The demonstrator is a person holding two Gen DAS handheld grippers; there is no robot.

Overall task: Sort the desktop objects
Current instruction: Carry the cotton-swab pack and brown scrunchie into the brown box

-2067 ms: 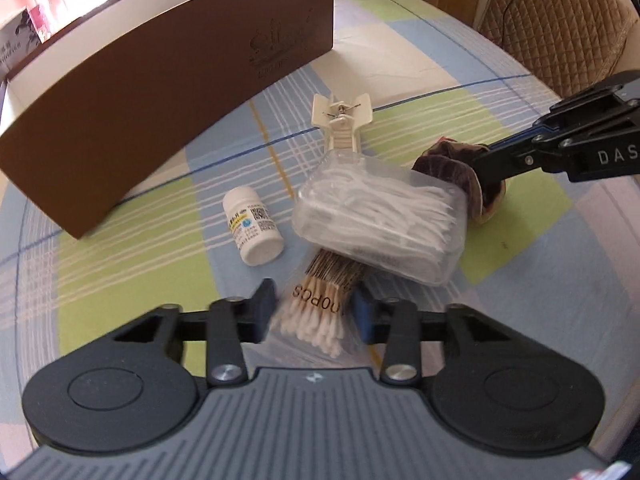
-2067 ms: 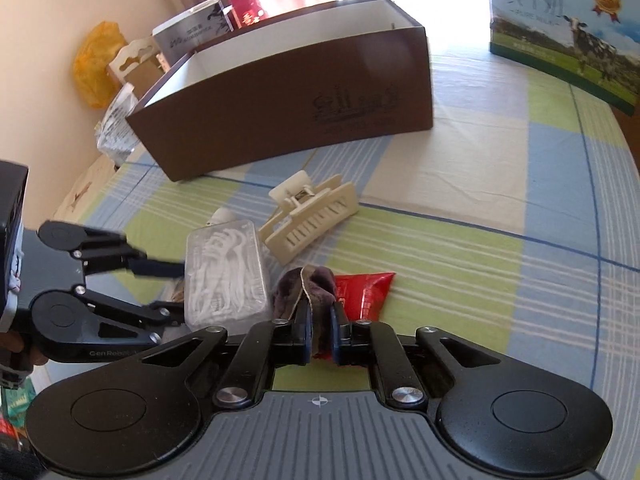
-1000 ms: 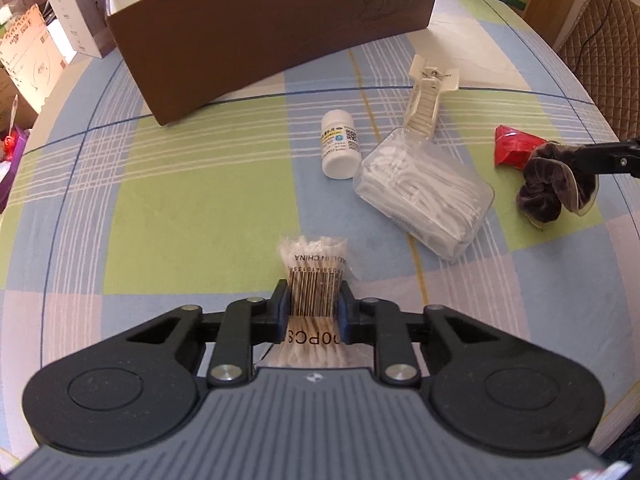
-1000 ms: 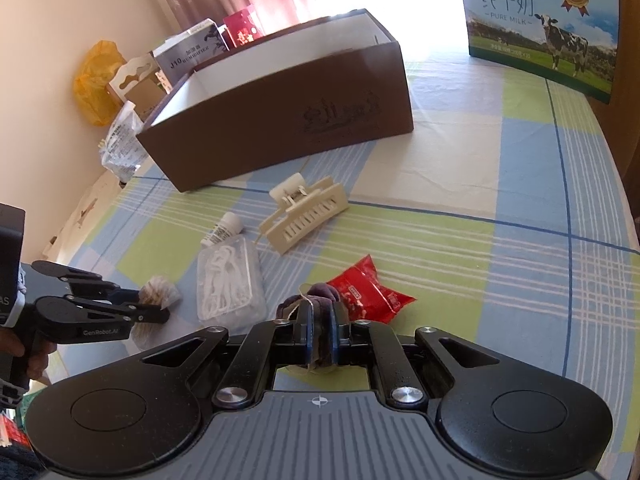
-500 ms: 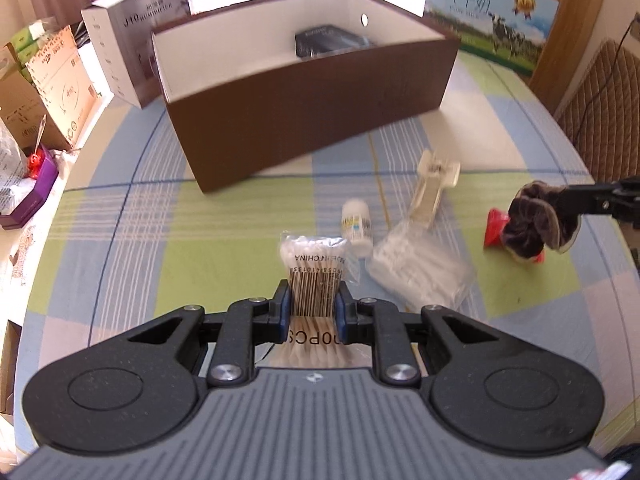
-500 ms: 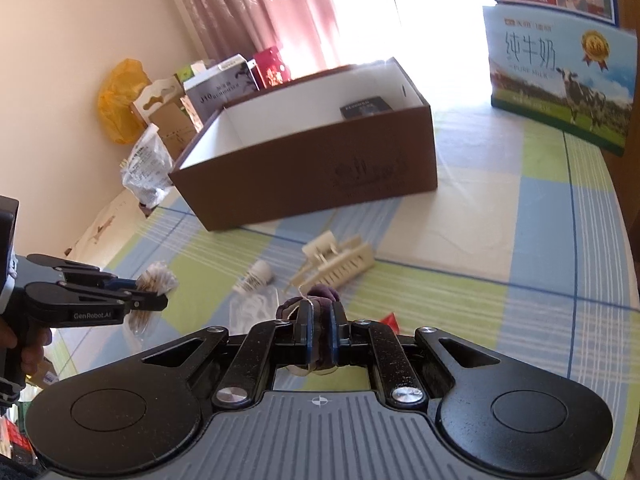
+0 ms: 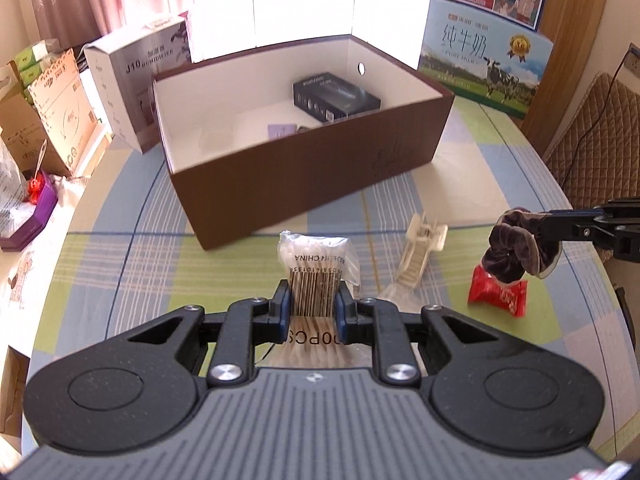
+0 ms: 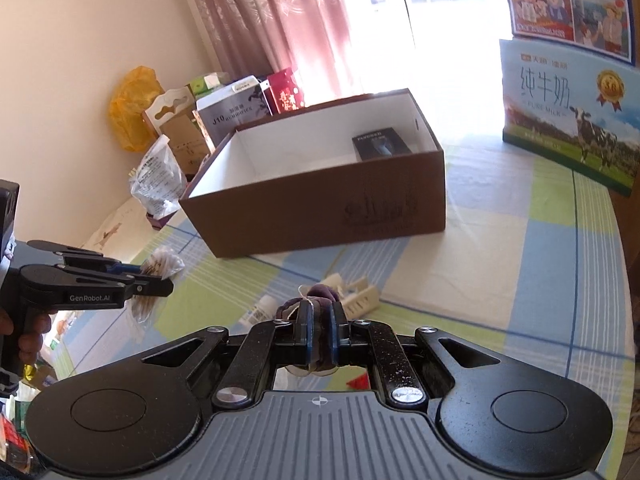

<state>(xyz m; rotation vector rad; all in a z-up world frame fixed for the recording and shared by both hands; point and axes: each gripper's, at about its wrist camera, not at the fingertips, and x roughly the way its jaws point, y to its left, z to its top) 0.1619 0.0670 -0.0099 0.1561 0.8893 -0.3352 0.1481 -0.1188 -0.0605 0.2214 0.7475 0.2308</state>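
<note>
My left gripper (image 7: 311, 314) is shut on a clear bag of cotton swabs (image 7: 314, 268), held above the checked tablecloth in front of the open brown box (image 7: 312, 164). The right gripper (image 8: 319, 334) is shut on a dark purple velvet scrunchie (image 8: 316, 296), which also hangs in the air at the right of the left wrist view as the scrunchie (image 7: 516, 250). In the right wrist view the left gripper (image 8: 154, 278) with the swab bag (image 8: 162, 264) shows at the left. The brown box (image 8: 320, 200) stands ahead, with a black carton (image 7: 336, 96) inside.
On the cloth lie a cream hair claw (image 7: 420, 252), a red snack packet (image 7: 498, 294) and a small white bottle (image 8: 260, 310). A milk carton case (image 8: 568, 116) stands at the back right. Cardboard boxes (image 7: 56, 108) sit left of the table. A quilted chair (image 7: 592, 140) is at the right.
Both grippers have risen higher with their loads and tilted up, so the box's inside shows. The table objects look smaller and lower in both views.
</note>
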